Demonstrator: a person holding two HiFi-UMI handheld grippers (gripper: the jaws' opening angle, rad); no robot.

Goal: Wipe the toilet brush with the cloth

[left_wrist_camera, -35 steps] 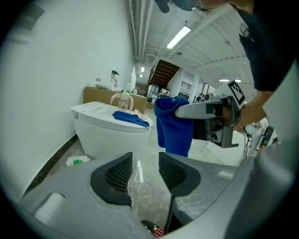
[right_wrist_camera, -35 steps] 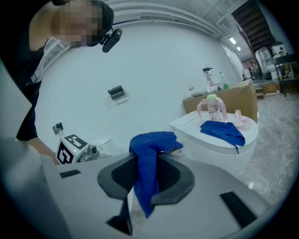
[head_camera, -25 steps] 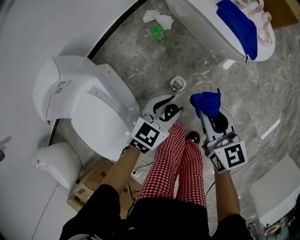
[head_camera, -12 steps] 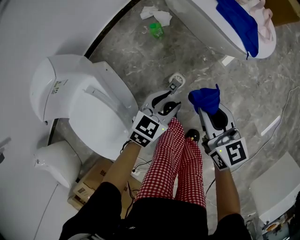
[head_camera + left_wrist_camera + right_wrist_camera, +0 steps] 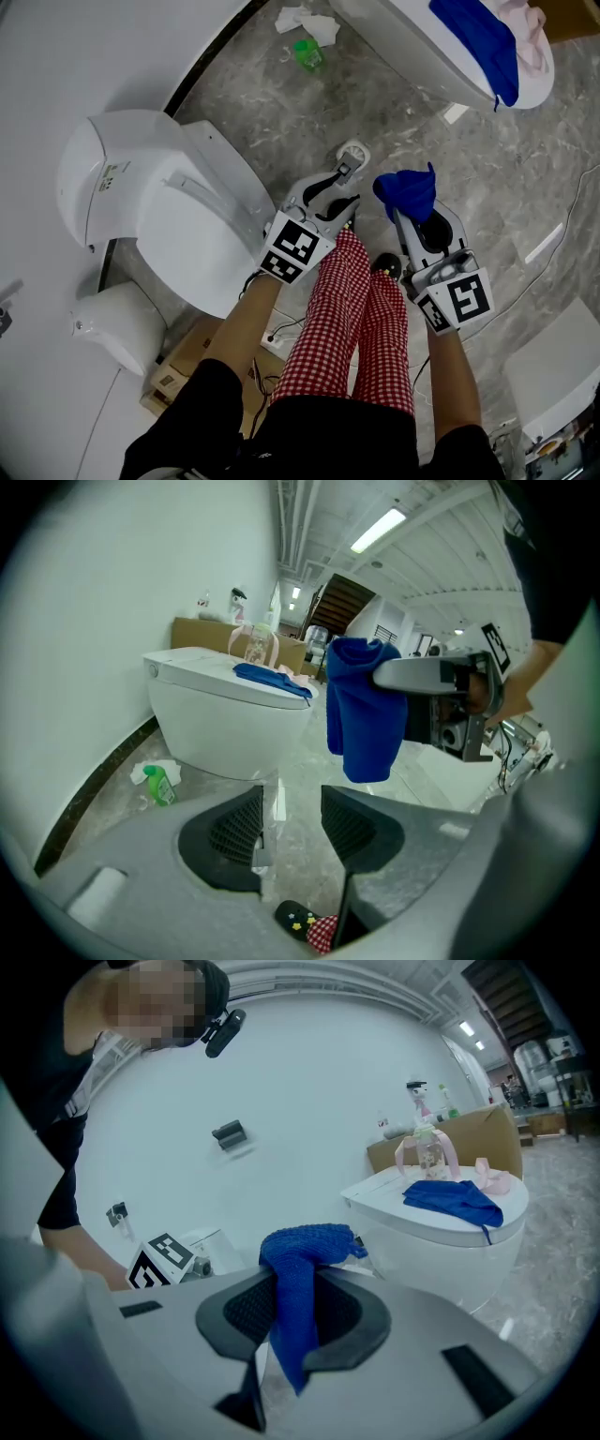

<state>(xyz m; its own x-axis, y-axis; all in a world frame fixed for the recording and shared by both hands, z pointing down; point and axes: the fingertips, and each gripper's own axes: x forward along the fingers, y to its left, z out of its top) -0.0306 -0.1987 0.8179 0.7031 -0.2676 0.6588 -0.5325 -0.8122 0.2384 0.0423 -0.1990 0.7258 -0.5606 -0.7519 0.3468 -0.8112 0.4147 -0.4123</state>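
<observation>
The toilet brush [image 5: 352, 157] stands on the grey floor, seen from above as a small white round top. My left gripper [image 5: 341, 193] hangs just beside it, jaws open, its far fingertip close to the brush top. In the left gripper view a pale upright piece [image 5: 266, 829] shows between the open pads of the left gripper [image 5: 292, 822], close to the left pad; I cannot tell if it touches. My right gripper [image 5: 413, 218] is shut on a bunched blue cloth [image 5: 407, 193]. In the right gripper view, that blue cloth [image 5: 294, 1283] drapes over the pads of the right gripper [image 5: 292, 1314].
A white toilet [image 5: 178, 206] stands at the left. Another toilet [image 5: 412, 66] at the top right carries a second blue cloth [image 5: 473, 33]. A green bottle [image 5: 307, 53] and crumpled tissue [image 5: 302, 21] lie on the floor. The person's checked trousers [image 5: 347, 319] fill the middle foreground.
My left gripper has sunk toward the brush top and its jaws have spread a little wider. The right gripper with the cloth has stayed about where it was.
</observation>
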